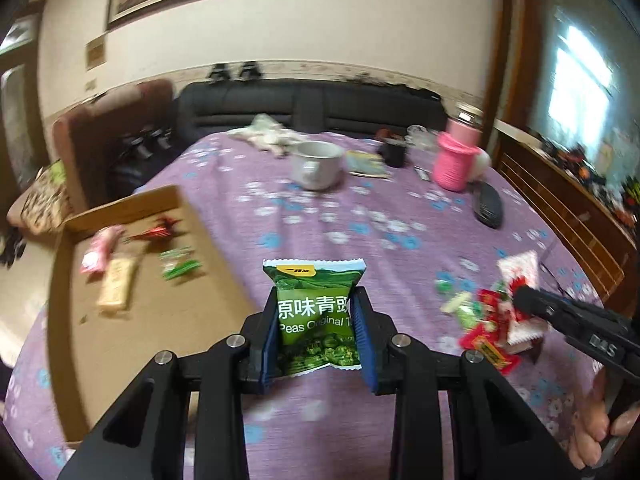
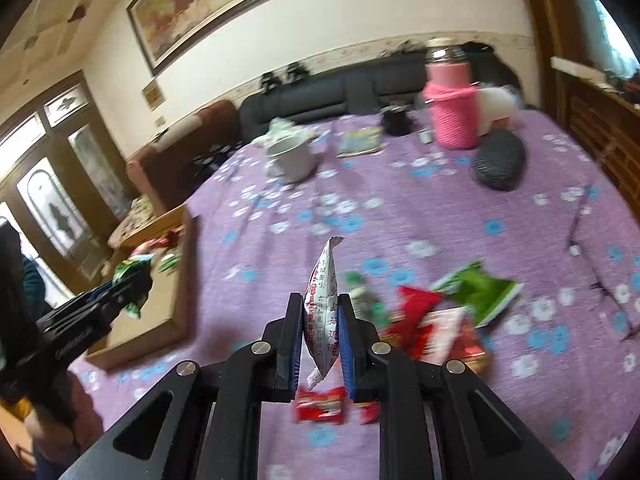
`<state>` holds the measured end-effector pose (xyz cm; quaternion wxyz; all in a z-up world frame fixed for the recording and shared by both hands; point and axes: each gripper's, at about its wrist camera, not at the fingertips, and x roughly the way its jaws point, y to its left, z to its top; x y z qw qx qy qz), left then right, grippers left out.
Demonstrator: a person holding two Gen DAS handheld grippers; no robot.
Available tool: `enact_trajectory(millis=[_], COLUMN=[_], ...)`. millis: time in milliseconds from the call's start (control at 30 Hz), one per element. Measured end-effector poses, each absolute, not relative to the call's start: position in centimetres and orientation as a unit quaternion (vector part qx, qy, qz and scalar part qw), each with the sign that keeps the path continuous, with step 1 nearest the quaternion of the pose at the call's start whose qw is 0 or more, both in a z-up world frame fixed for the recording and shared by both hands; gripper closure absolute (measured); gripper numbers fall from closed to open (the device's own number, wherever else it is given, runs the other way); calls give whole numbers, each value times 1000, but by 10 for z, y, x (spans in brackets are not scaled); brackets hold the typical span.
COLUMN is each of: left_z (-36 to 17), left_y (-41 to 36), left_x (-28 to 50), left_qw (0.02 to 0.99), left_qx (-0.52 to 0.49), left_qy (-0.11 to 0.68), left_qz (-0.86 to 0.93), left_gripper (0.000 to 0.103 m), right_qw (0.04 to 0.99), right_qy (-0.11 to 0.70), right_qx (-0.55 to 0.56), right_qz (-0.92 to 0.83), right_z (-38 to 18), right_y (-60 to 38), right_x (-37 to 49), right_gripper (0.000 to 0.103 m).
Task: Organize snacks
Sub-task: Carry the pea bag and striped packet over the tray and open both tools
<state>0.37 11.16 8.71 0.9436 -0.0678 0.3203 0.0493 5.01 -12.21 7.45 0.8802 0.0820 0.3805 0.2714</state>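
1. The cardboard box point(image 1: 132, 280) lies at the left of the counter point(image 1: 320, 216), on the purple flowered cloth. It already holds a few sorted snacks: a pink packet point(image 1: 98, 254), a beige bar point(image 1: 118, 286), a red wrapper point(image 1: 158, 230) and a small green packet point(image 1: 180, 266). So I judge the job well begun but far from done.
2. The unsorted heap of snacks point(image 2: 436, 320) sits at the near right of the counter, mostly red wrappers with a green packet point(image 2: 480, 292) at its far edge. A red packet point(image 2: 320, 404) lies nearest me. This heap is the bulk of what is left.
3. My left tool point(image 1: 316, 332) is pinching a green pea packet point(image 1: 314, 312), upright and lifted off the cloth, just right of the box. In the right wrist view it looks to be over the box's near edge. It only needs dropping in.
4. My right tool point(image 2: 320, 332) is pinching a white packet with red print point(image 2: 322, 312) edge-on, raised above the heap. It has the whole way across to the box to go.
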Motion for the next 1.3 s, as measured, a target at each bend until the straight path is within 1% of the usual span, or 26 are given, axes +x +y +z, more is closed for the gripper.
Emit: enact_trajectory(millis=[233,467,600,833,1067,1300], left_z=[80,58,46,32,30,29], left_y=[194,254,267,269,271,269], left_x=[-18,-28,-29,-19,-18,-16], left_qw=[932,913,906,901,895,895], left_qx=[-117,-162,-176,-175,-171,-162], left_qy=[320,332,337,345,350,353], left_qz=[122,173,185,199,217,218], left_gripper=[71,71,71,71,71,71], right_qw=[852,814,796,785,778,783], right_qy=[389,422,443,465,482,480], right_qx=[62,50,35,21,16,16], right_qz=[343,395,410,409,403,396], right_z=[95,87,73,47,25,22], right_y=[-47,43,92,134,143,140], right_x=[43,49,55,63,71,72], right_gripper=[85,85,85,84,84,82])
